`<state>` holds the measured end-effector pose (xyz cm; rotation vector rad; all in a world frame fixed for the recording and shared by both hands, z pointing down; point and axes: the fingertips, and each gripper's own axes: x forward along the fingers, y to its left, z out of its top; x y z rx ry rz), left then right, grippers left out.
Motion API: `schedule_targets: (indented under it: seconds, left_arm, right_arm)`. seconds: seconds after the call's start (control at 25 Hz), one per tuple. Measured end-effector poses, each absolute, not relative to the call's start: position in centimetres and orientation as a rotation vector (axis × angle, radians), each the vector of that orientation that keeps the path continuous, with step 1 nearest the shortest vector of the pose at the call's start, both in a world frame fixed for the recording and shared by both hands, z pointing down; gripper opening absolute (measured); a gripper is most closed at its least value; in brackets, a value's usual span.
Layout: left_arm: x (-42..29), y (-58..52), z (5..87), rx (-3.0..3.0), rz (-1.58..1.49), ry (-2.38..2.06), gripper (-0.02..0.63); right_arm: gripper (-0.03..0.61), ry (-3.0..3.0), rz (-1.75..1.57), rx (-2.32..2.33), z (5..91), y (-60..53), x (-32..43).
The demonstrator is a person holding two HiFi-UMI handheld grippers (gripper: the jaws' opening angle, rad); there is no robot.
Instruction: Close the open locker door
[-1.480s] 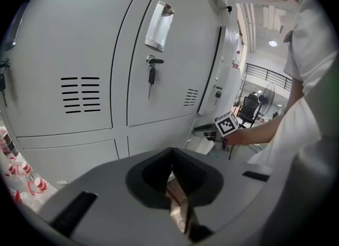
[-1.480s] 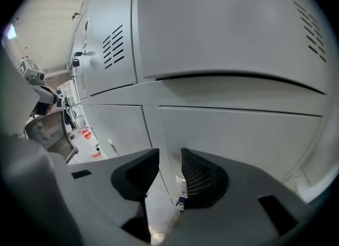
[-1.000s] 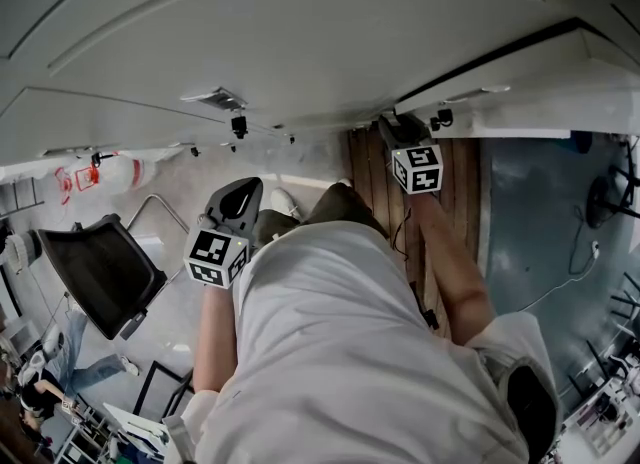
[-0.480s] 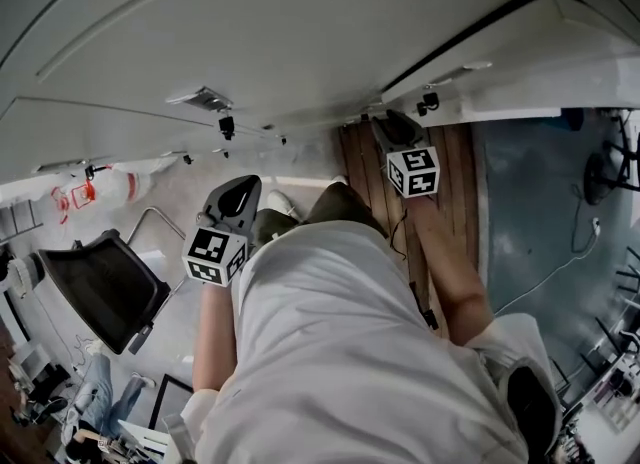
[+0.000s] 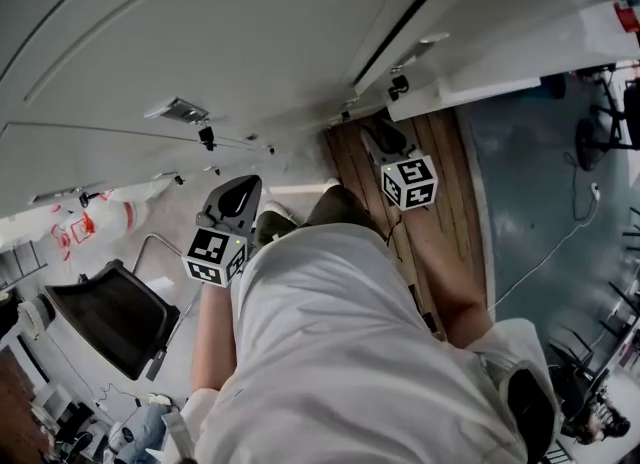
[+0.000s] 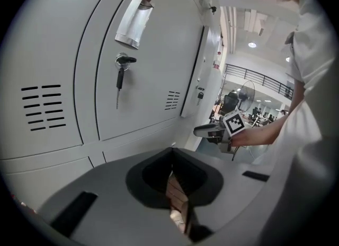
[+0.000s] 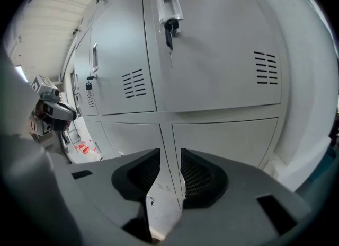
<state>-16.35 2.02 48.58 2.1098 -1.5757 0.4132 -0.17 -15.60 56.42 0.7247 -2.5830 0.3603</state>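
Head view shows the right tool [image 5: 378,134] risen toward the locker door [image 5: 500,67], still ajar off the locker bank [image 5: 200,32]. Its jaws, just narrowing, remain apart and empty. The left tool [image 5: 238,192] hangs clenched, empty. The push has likely not begun.

Pale grey locker door [image 5: 520,57], upper right of the frame — swung out from the locker row, dark gap beside it, small dark lock fitting at its edge
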Motion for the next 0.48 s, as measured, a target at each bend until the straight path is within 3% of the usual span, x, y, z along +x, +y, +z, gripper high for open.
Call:
schedule_targets:
  seconds: [0.48]
  left_arm:
    - [-12.4,-0.7,45.3,2.338,0.347,-1.424,0.003]
  right_arm:
    - [0.090,-2.744,0.326,0.755,47.3,-10.8,1.2]
